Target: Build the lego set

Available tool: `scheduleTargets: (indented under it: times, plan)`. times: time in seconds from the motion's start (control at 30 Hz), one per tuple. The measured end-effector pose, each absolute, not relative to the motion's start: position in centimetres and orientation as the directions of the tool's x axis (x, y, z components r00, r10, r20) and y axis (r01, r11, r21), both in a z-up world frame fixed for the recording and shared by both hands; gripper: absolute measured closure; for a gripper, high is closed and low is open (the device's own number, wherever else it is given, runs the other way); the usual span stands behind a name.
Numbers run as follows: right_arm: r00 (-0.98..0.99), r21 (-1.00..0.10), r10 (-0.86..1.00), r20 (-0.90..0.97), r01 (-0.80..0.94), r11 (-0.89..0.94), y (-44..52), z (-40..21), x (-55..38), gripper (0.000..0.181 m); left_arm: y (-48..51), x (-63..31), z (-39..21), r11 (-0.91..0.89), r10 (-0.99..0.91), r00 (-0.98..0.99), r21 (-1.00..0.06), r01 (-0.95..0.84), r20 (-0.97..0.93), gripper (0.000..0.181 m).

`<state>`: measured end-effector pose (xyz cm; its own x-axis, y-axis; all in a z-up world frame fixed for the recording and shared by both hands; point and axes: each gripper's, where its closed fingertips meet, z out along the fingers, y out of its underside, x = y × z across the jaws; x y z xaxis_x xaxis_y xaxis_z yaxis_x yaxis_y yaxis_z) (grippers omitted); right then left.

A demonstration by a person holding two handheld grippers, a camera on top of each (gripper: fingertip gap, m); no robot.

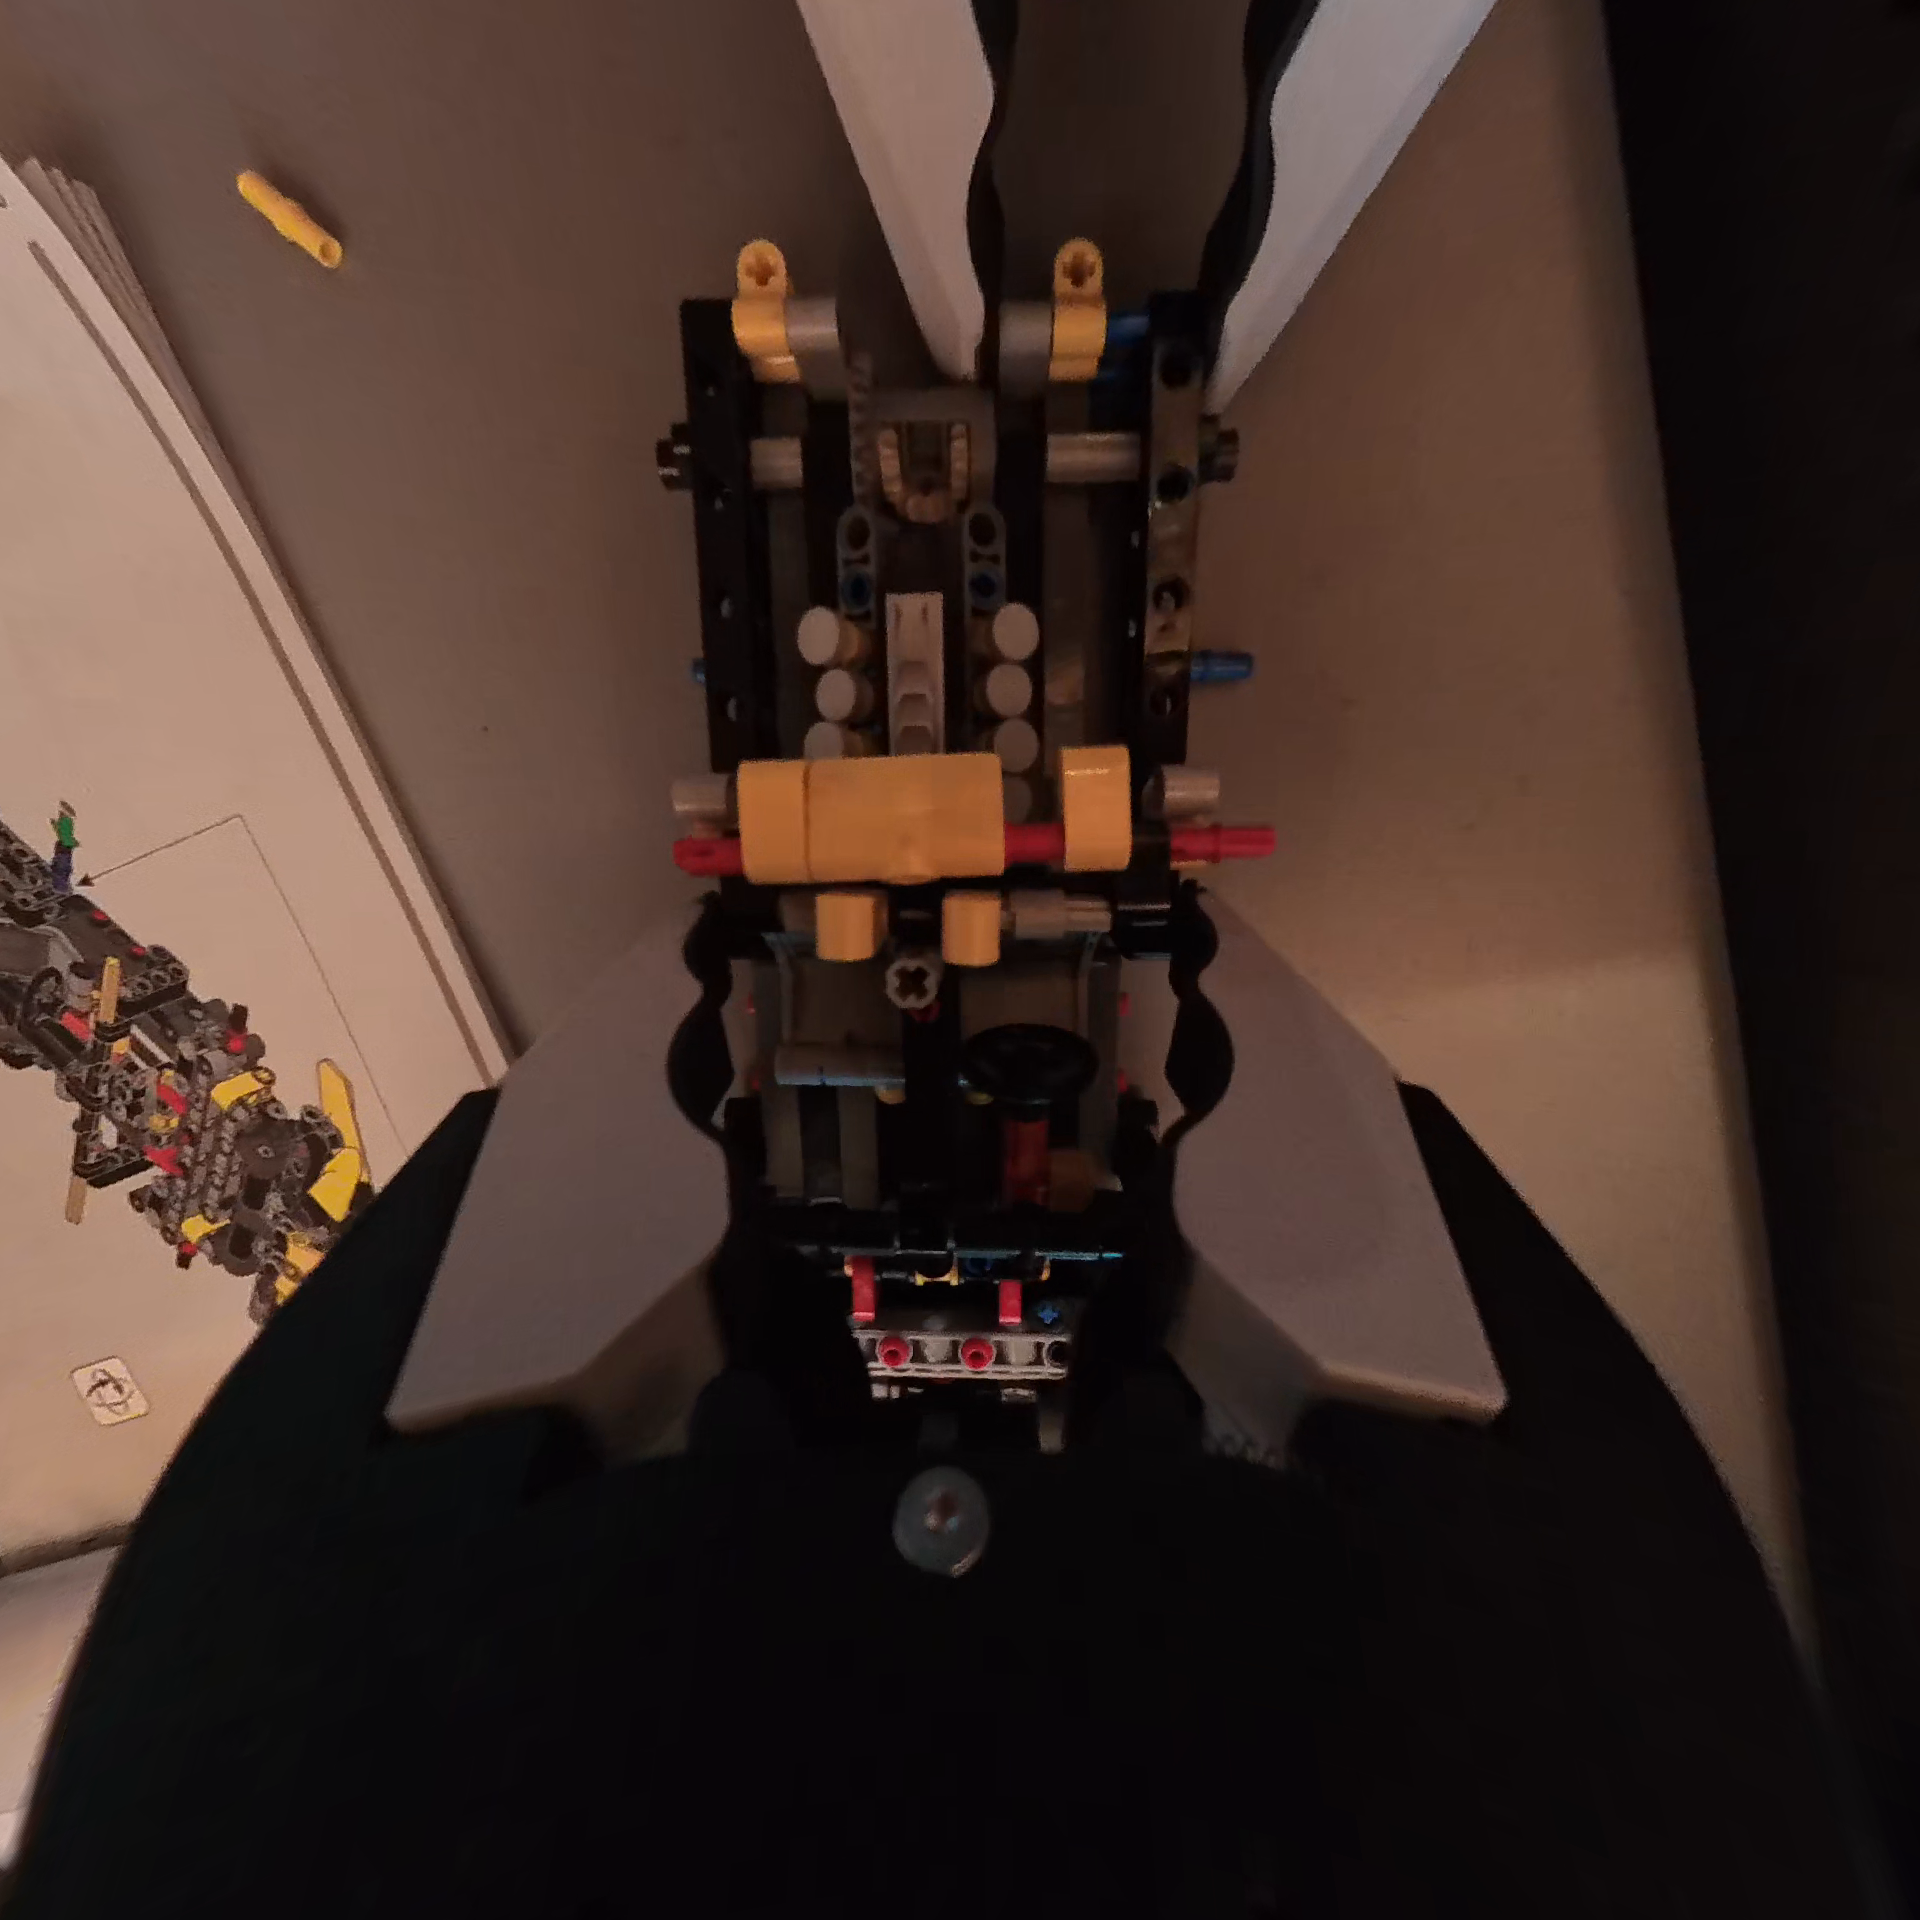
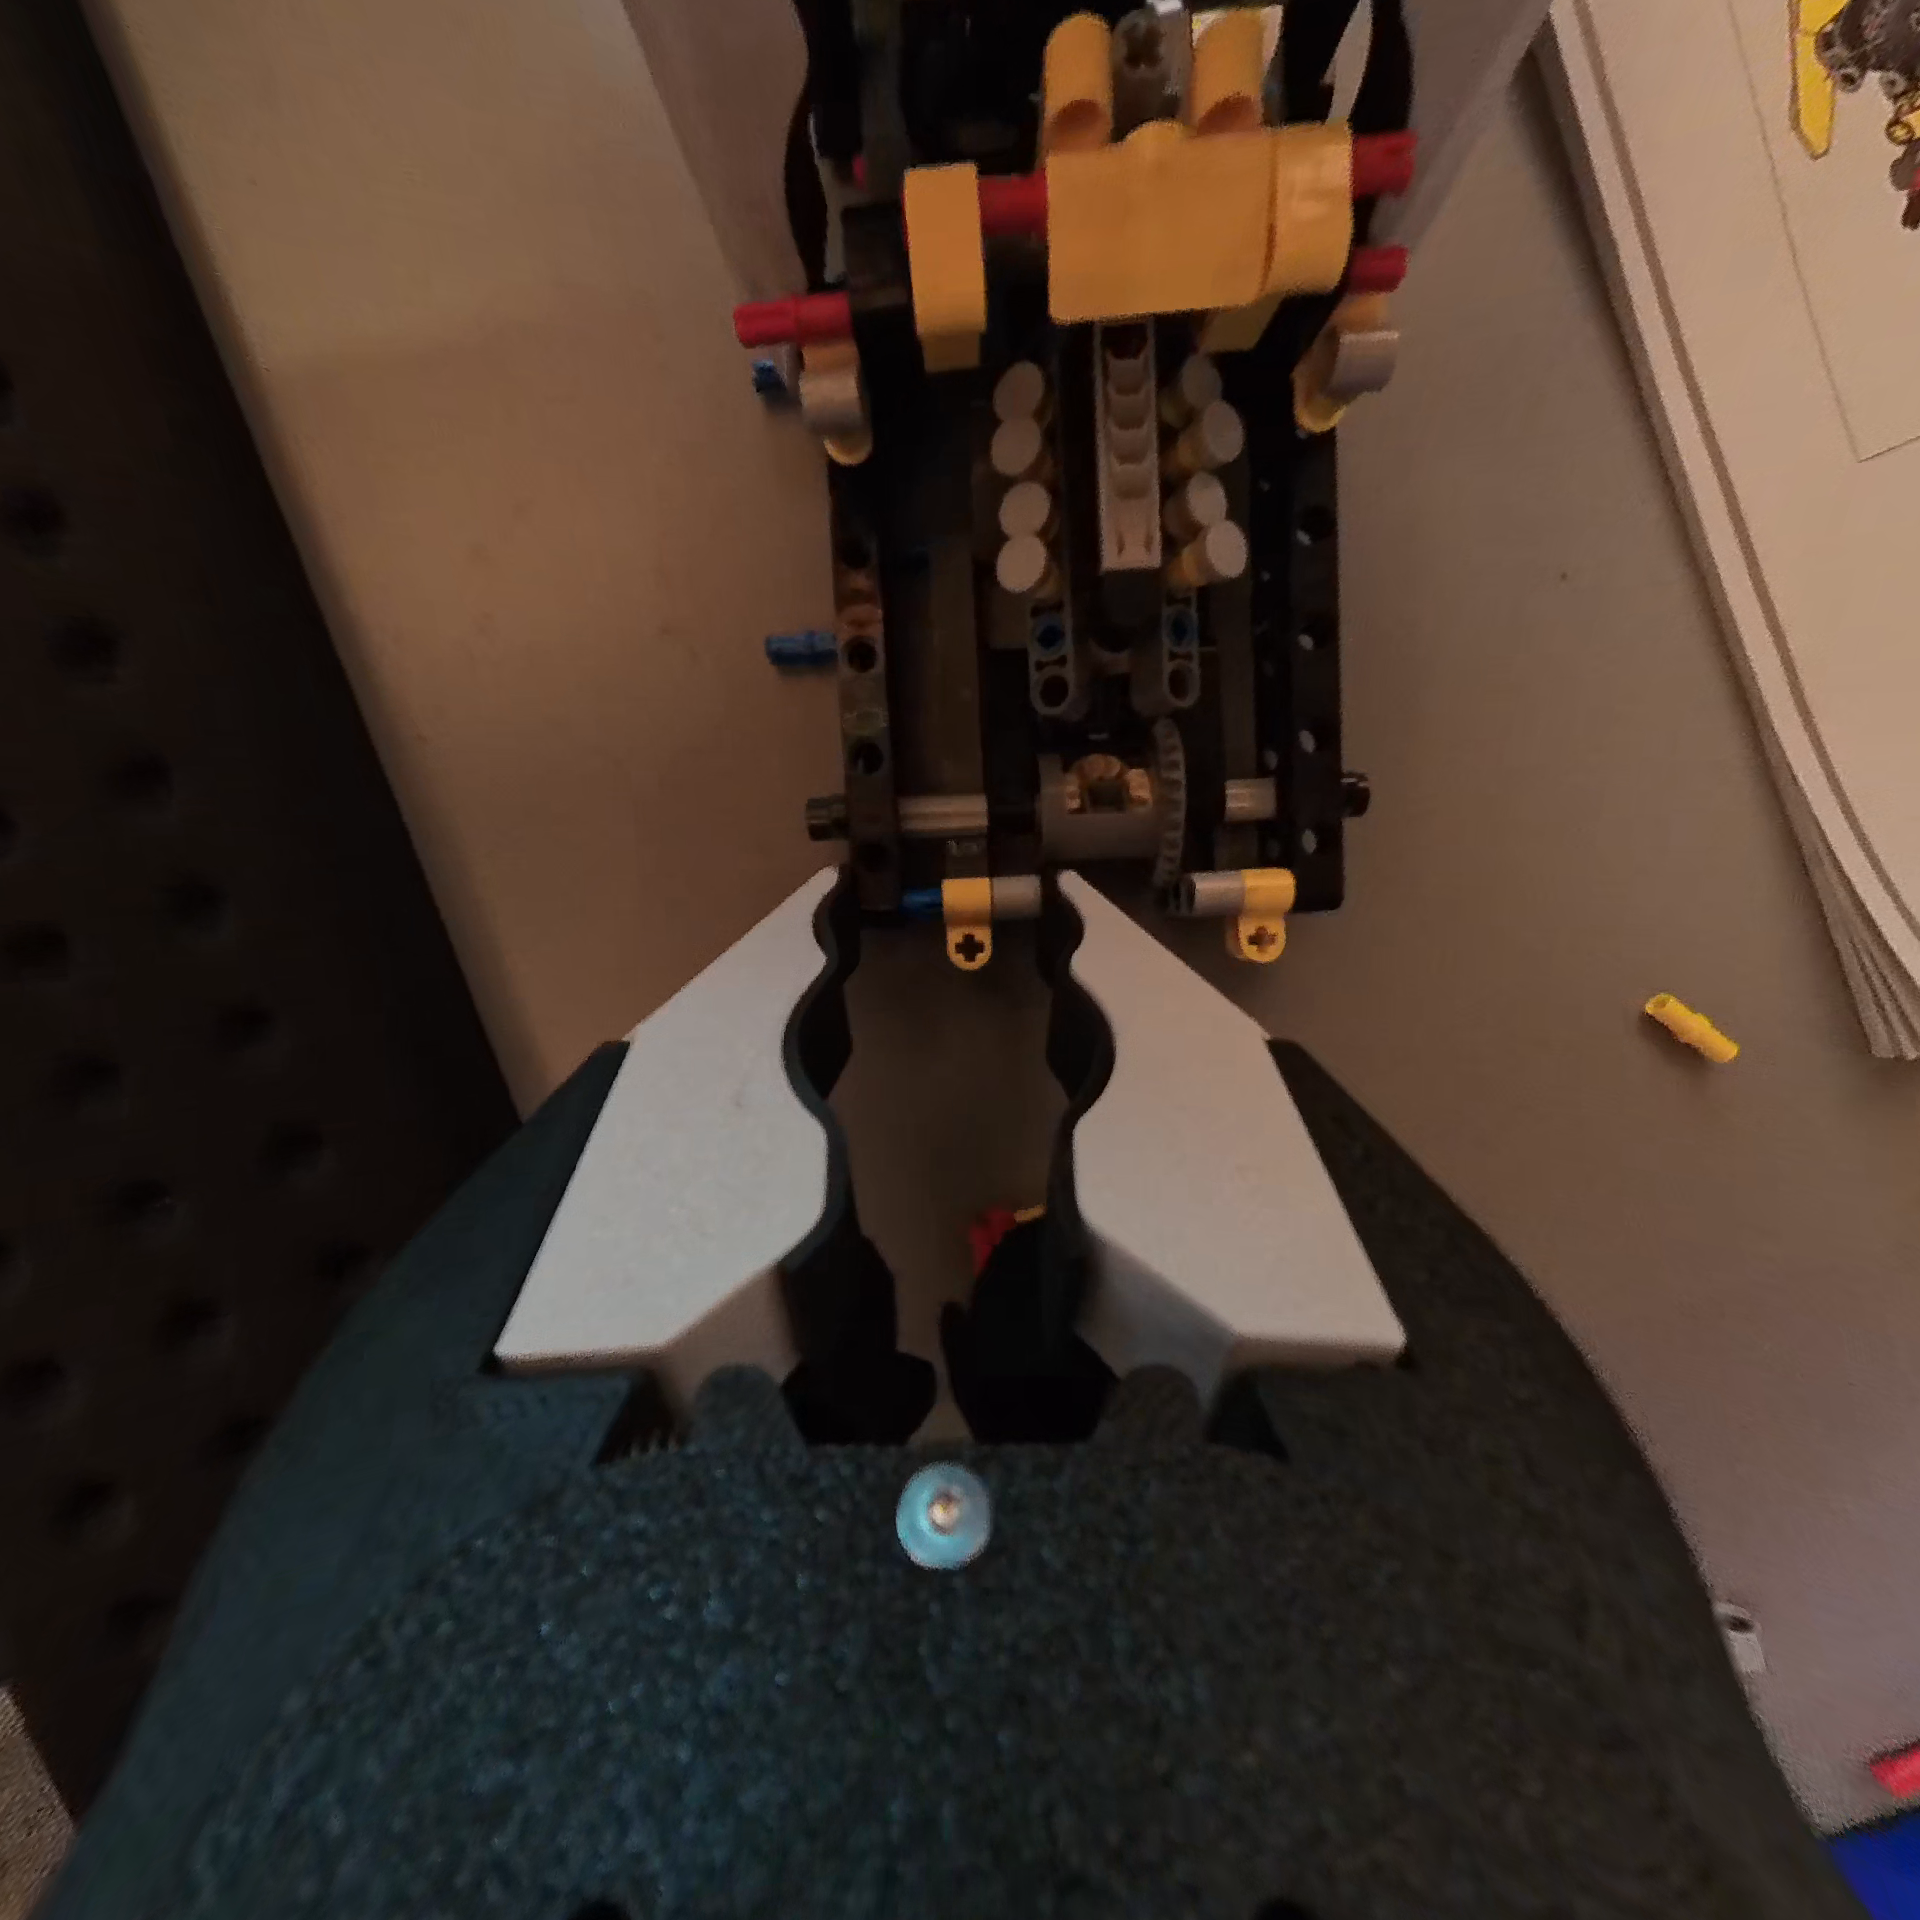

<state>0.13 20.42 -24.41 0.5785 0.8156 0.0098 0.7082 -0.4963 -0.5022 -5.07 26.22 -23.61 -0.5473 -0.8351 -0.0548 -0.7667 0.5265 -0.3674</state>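
Observation:
A long black Lego chassis (image 1: 935, 644) with yellow, grey and red parts is held between both grippers above the beige table. My left gripper (image 1: 945, 935) is shut on one end of it, its fingers (image 1: 582, 1195) pressing both sides. My right gripper (image 2: 951, 894) is shut on a corner of the opposite end (image 2: 1081, 623), around a black beam and a yellow-grey connector. The right gripper also shows at the top of the left wrist view (image 1: 1091, 374). A loose yellow connector (image 1: 289, 220) lies on the table, and it also shows in the right wrist view (image 2: 1690, 1027).
An open instruction booklet (image 1: 156, 727) lies left of the model; it also shows in the right wrist view (image 2: 1818, 520). A dark perforated panel (image 2: 156, 831) borders the table's other side. A small white piece (image 2: 1740, 1647) and a red item (image 2: 1891, 1766) lie near the corner. There is about 9 cm between the tips of the two grippers. The red item (image 2: 1891, 1766) is about 25 cm from my right fingertips.

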Motion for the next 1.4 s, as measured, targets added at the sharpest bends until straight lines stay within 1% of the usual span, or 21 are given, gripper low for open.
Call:
scheduleTargets:
  times: [0.23, 0.37, 0.5, 0.57, 0.63, 0.77, 0.87, 0.97, 1.13, 1.2, 1.4]
  plan:
    - [0.582, -0.54, 0.812, 0.044, 0.698, -0.471, 20.28, -24.41, 0.23, 0.148, 26.2, -4.95, -23.57, 0.524, -0.834, -0.549, -0.375, -0.764, -0.046, 0.099]
    - [0.581, -0.531, 0.813, 0.042, 0.702, -0.474, 20.32, -24.43, 0.27, 0.148, 26.22, -4.93, -23.56, 0.516, -0.837, -0.546, -0.38, -0.767, -0.035, 0.099]
    - [0.617, -0.587, 0.787, 0.005, 0.639, -0.497, 20.73, -24.26, 0.41, 0.147, 26.27, -4.78, -23.49, 0.477, -0.858, -0.513, -0.403, -0.781, -0.021, 0.099]
    - [0.636, -0.612, 0.772, 0.013, 0.615, -0.497, 20.38, -24.09, 0.34, 0.136, 26.38, -4.73, -23.49, 0.478, -0.861, -0.507, -0.401, -0.782, -0.036, 0.102]
    - [0.658, -0.627, 0.751, 0.046, 0.605, -0.491, 20.17, -23.97, 0.69, 0.137, 26.36, -4.74, -23.5, 0.481, -0.861, -0.506, -0.397, -0.781, -0.047, 0.102]
    - [0.686, -0.671, 0.728, 0.009, 0.544, -0.504, 20.26, -23.76, 0.53, 0.138, 26.28, -4.79, -23.51, 0.477, -0.864, -0.501, -0.395, -0.785, -0.047, 0.101]
    - [0.688, -0.681, 0.726, 0.0, 0.531, -0.503, 20.65, -23.75, 0.79, 0.148, 26.11, -4.8, -23.51, 0.471, -0.867, -0.496, -0.401, -0.786, -0.045, 0.098]
    - [0.68, -0.682, 0.733, -0.018, 0.528, -0.506, 20.71, -23.83, 0.86, 0.148, 26.1, -4.73, -23.49, 0.466, -0.87, -0.49, -0.406, -0.786, -0.048, 0.098]
    - [0.665, -0.659, 0.745, 0.043, 0.579, -0.48, 20.7, -23.97, 0.95, 0.15, 26.13, -4.69, -23.46, 0.481, -0.863, -0.501, -0.402, -0.779, -0.06, 0.1]
    - [0.676, -0.674, 0.737, 0.021, 0.554, -0.489, 20.78, -23.96, 0.92, 0.149, 26.27, -4.62, -23.43, 0.471, -0.869, -0.492, -0.403, -0.785, -0.056, 0.104]
    - [0.68, -0.711, 0.733, 0.03, 0.53, -0.463, 20.88, -23.9, 0.87, 0.149, 26.27, -4.69, -23.4, 0.449, -0.878, -0.478, -0.418, -0.79, -0.041, 0.103]
